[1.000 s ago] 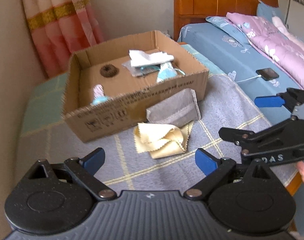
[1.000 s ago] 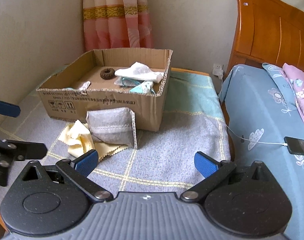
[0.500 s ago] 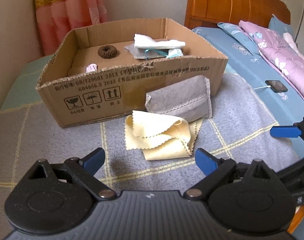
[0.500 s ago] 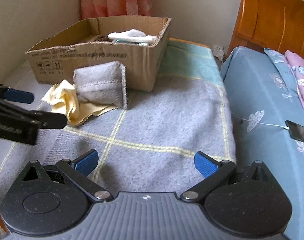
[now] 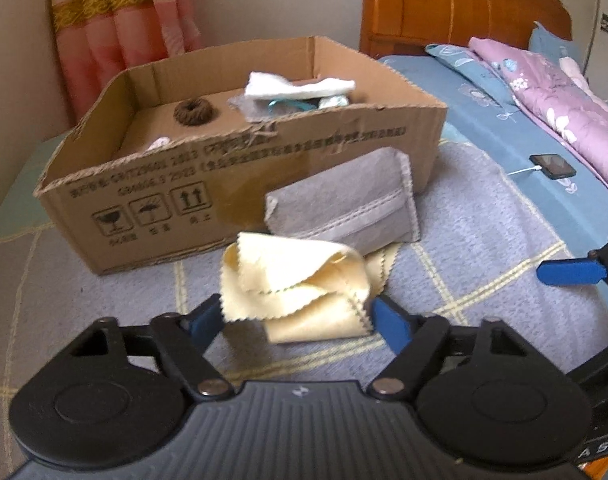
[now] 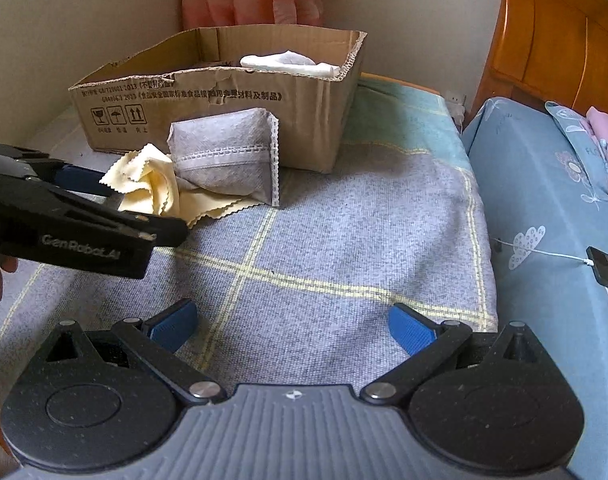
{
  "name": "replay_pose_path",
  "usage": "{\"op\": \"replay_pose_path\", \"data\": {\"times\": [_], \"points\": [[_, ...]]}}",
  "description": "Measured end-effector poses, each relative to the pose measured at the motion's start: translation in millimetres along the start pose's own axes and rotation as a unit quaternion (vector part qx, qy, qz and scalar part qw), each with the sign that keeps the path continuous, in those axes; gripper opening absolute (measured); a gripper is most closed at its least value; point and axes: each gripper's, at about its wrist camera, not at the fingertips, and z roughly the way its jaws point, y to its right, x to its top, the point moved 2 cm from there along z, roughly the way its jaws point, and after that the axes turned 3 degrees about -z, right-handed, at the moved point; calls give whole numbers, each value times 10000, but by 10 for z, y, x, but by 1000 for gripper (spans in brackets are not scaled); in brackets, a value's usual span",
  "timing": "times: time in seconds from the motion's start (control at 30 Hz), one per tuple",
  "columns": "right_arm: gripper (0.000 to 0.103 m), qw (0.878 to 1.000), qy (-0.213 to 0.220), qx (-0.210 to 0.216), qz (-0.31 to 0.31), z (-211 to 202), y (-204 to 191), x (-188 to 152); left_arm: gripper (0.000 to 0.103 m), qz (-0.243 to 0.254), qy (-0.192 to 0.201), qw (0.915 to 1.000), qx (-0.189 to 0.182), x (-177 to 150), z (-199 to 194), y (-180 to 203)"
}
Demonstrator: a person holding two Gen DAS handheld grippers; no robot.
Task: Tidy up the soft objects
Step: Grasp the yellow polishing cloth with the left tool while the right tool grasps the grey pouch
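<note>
Cloth (image 5: 299, 292), pale yellow with pinked edges, lies crumpled on a grey checked blanket (image 6: 344, 248), just in front of a cardboard box (image 5: 151, 196) and partly under a grey pouch (image 5: 344, 204) that leans against the box's front wall. Left gripper (image 5: 297, 320) sits low at the cloth, its blue fingers (image 5: 390, 322) spread wide with one on each side of the near folds; whether the pads touch the fabric cannot be told, and nothing is pinched. From the right wrist view the same gripper reaches in from the left edge, its tip at the yellow folds. Right gripper (image 6: 291, 326) hovers over bare blanket, well apart from the cloth, its fingers (image 6: 171, 326) spread and holding nothing; one of its blue pads shows at the right edge of the left wrist view. Inside the box rest a white towel (image 5: 295, 86), a brown knitted ring (image 5: 193, 112) and a grey piece with something teal beneath the towel. Beside the blanket runs a blue flowered sheet (image 6: 544, 200) with a phone (image 5: 552, 165) on a white cable, and a pink curtain (image 5: 119, 40) hangs behind the box.
</note>
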Motion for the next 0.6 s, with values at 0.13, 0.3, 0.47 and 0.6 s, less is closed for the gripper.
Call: {"op": "replay_pose_path", "data": {"times": [0.13,0.3,0.47,0.6], "points": [[103,10000,5,-13,13,3,-3,0,43,119,67,9999,-89,10,-44,68],[103,10000,6,-47,49,0,-19,-5,25,190,27,9998,14,-11,-113,97],[103,9999,-16,-77,80,2,-27,0,21,66,-35,10000,6,-53,-222,-11],[103,9999,7,-93,113,1,-27,-4,21,97,-28,9999,108,-100,-334,-98]]}}
